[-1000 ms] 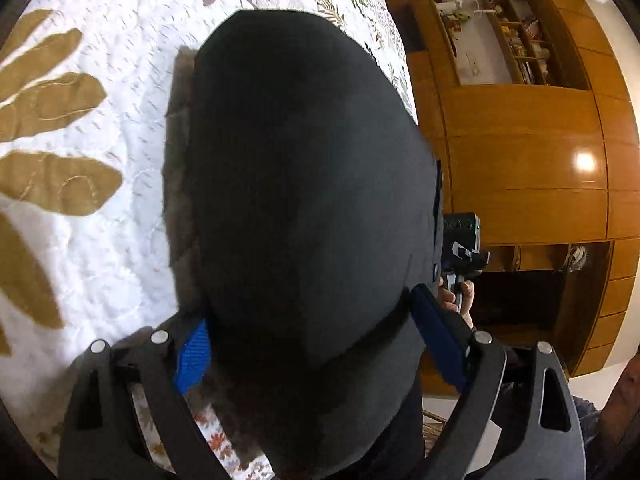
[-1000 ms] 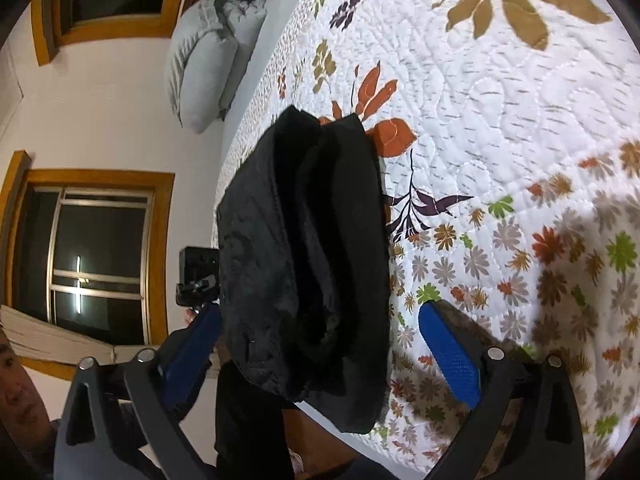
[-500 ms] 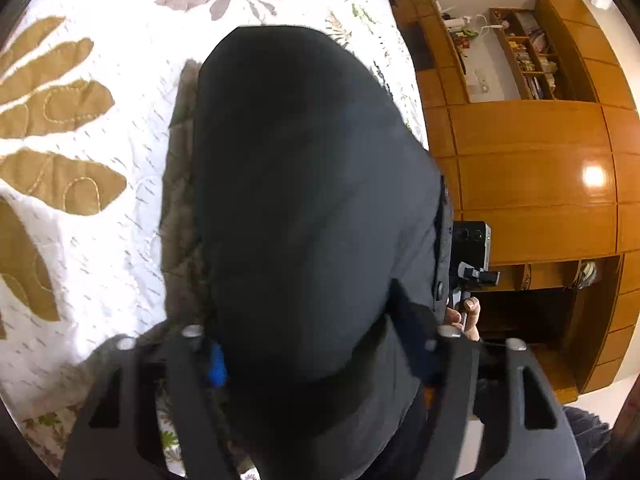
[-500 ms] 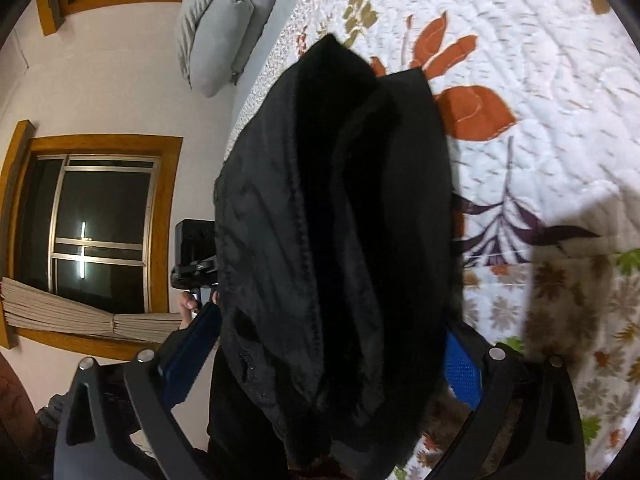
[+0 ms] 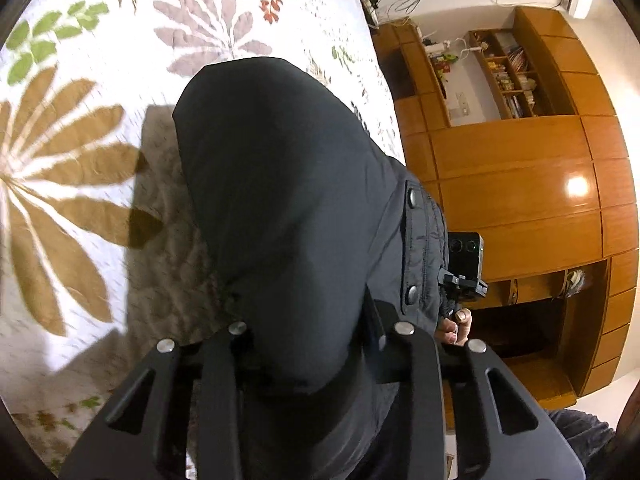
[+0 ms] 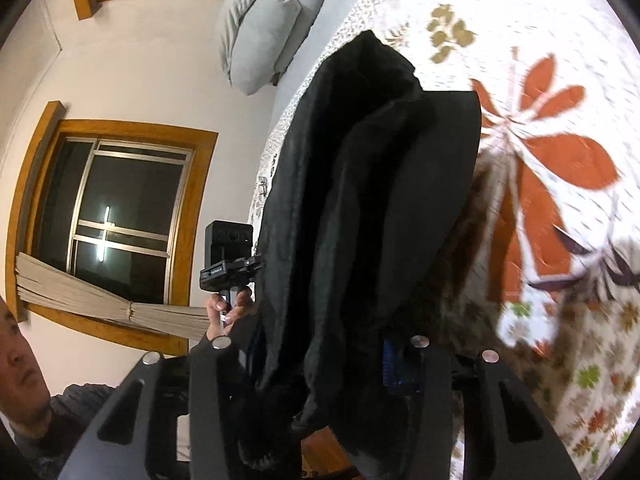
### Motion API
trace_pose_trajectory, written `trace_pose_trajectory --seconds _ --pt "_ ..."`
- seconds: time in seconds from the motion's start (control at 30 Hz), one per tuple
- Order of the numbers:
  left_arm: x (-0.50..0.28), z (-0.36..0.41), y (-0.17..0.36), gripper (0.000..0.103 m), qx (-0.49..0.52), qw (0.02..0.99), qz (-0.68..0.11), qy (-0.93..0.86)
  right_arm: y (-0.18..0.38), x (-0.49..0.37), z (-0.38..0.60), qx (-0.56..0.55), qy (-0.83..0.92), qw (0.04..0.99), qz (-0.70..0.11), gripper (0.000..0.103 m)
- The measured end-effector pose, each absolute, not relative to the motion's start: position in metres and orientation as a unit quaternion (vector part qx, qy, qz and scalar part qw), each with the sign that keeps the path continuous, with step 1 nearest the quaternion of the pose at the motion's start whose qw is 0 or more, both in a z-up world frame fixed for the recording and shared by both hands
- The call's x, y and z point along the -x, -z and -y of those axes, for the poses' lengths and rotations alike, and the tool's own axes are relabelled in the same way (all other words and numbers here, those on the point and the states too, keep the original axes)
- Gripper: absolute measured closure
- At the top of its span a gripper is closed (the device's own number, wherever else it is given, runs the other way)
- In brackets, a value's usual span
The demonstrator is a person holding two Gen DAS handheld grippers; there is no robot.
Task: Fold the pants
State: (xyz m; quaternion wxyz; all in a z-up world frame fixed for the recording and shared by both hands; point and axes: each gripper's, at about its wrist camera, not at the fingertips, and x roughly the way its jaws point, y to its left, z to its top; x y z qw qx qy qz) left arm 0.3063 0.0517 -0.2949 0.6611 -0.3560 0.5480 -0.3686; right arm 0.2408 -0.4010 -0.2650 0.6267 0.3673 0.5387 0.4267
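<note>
- Bedroom setup: white floral quilt (image 5: 80, 60) spread over the bed, glossy wooden cabinets (image 5: 520, 184) off one side, gray pillows (image 6: 260, 20) and a dark window (image 6: 128, 208) off the other.
- Left gripper (image 5: 316, 344) clamped down on a thick bunch of the black pants (image 5: 280, 200), fingers pinched tight into the cloth near the snap-button edge.
- Right gripper (image 6: 320, 356) likewise closed on the pants (image 6: 360, 200), gripping a stack of several layers; blue pad barely peeking out beside the fabric.
- Pants held up off the quilt between both tools, already doubled over by the look of those layers, far end drooping toward the bed and throwing a shadow on it.
- Probably gripping both sides of one end so the bundle stays square while being carried over.
- Guessing mid-fold, maybe the final fold before laying flat.
- Next bit likely needs an even lowering, otherwise layers slipping or bunching up.
</note>
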Motion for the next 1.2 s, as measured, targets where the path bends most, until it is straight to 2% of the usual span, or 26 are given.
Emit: trace_pose_trajectory --seconds 0.4,0.6,0.87,1.07,1.2 --pt "-0.370 -0.134 0.269 0.072 0.360 0.704 -0.517 0.326 0.239 -0.336 0.313 -0.326 -0.464 0.627 -0.534 0.058" --pt "-0.424 -0.179 0.277 0.072 0.360 0.719 -0.515 0.298 0.247 -0.413 0.250 -0.305 -0.473 0.626 -0.540 0.058" --pt "-0.470 -0.204 0.298 0.071 0.356 0.713 -0.526 0.296 0.269 -0.466 0.214 -0.291 -0.470 0.624 -0.553 0.058" --pt "-0.465 -0.203 0.308 0.063 0.374 0.705 -0.524 0.299 0.293 -0.469 0.218 -0.289 -0.448 0.622 -0.573 0.056" --pt "-0.458 -0.203 0.318 0.048 0.389 0.701 -0.526 0.285 0.302 -0.471 0.216 -0.292 -0.433 0.626 -0.580 0.041"
